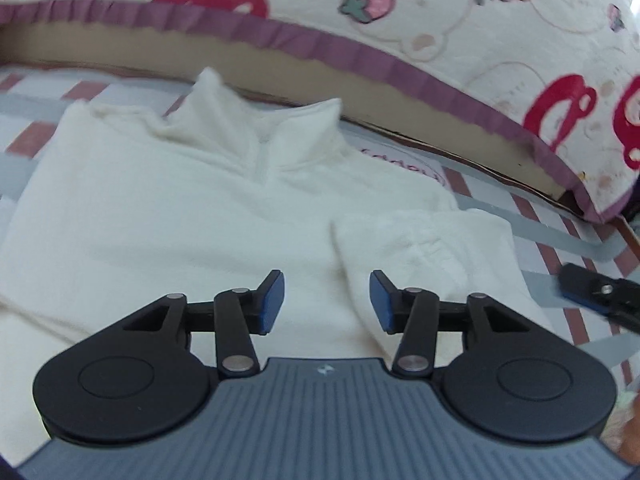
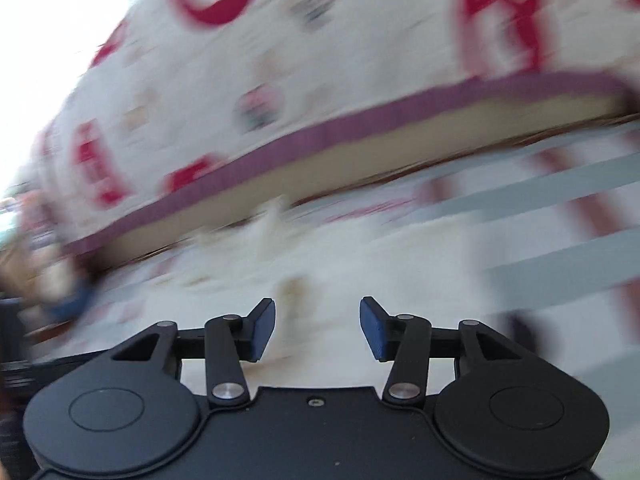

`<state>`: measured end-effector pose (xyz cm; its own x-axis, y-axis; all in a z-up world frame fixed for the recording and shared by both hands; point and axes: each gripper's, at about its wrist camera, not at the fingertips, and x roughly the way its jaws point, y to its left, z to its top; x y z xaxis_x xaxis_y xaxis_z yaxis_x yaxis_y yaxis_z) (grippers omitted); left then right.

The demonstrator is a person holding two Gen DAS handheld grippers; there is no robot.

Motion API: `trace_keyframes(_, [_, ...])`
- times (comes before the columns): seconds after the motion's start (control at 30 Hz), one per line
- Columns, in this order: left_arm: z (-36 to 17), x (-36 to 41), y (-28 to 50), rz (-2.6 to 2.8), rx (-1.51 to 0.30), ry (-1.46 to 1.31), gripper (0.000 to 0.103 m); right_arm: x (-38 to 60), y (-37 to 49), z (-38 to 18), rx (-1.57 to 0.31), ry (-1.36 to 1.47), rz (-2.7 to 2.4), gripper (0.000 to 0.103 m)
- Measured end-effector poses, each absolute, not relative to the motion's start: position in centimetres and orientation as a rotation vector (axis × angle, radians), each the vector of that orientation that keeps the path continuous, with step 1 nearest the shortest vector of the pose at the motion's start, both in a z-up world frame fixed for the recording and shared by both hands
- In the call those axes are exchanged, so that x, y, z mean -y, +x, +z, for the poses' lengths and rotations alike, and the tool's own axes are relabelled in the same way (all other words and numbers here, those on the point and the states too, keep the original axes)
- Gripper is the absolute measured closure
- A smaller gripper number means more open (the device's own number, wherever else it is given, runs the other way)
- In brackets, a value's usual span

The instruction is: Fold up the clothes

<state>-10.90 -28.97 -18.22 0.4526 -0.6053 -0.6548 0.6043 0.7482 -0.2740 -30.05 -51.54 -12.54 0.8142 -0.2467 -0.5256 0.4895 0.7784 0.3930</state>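
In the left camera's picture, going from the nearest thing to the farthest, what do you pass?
Left tool, open over the white pullover → its collar → checked sheet → purple-edged quilt with strawberries.

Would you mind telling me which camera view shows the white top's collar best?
The left wrist view: the white top lies sharp there, its collar standing up near the bedding. The right wrist view is motion-blurred; the top is only a white smear.
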Motion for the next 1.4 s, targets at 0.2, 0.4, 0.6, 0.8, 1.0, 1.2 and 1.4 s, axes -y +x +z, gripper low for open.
trace_keyframes(0.2, [-18.1,33.5,-13.6,-0.896,-0.78,0.184,0.031,56.0,-34.0,-16.0,-0.448,0.857,-0.606,0.044])
trace_keyframes(0.4, [-19.2,37.1,-13.4,-0.85,-0.743,0.37,0.027,57.8,-37.0,-20.5,-0.302,1.343,-0.473,0.044])
trace_keyframes(0.6, [-20.0,38.9,-11.7,-0.801,-0.74,0.418,0.017,55.9,-34.7,-18.5,-0.375,1.104,-0.484,0.044])
trace_keyframes(0.8, [-20.3,38.9,-9.1,-0.819,-0.841,0.299,0.087,54.4,-31.9,-17.9,-0.558,0.846,-0.513,0.044])
trace_keyframes(1.0, [-15.3,36.7,-10.5,-0.807,-0.613,0.257,0.089,53.7,-31.5,-17.9,-0.601,0.79,-0.483,0.044])
trace_keyframes(1.2, [-13.0,33.2,-10.9,-0.743,-0.495,0.215,0.09,53.0,-29.3,-19.0,-0.751,0.689,-0.537,0.044])
trace_keyframes(1.4, [-12.3,29.5,-9.4,-0.701,-0.523,0.124,0.09,53.5,-26.7,-19.9,-0.778,0.619,-0.532,0.056])
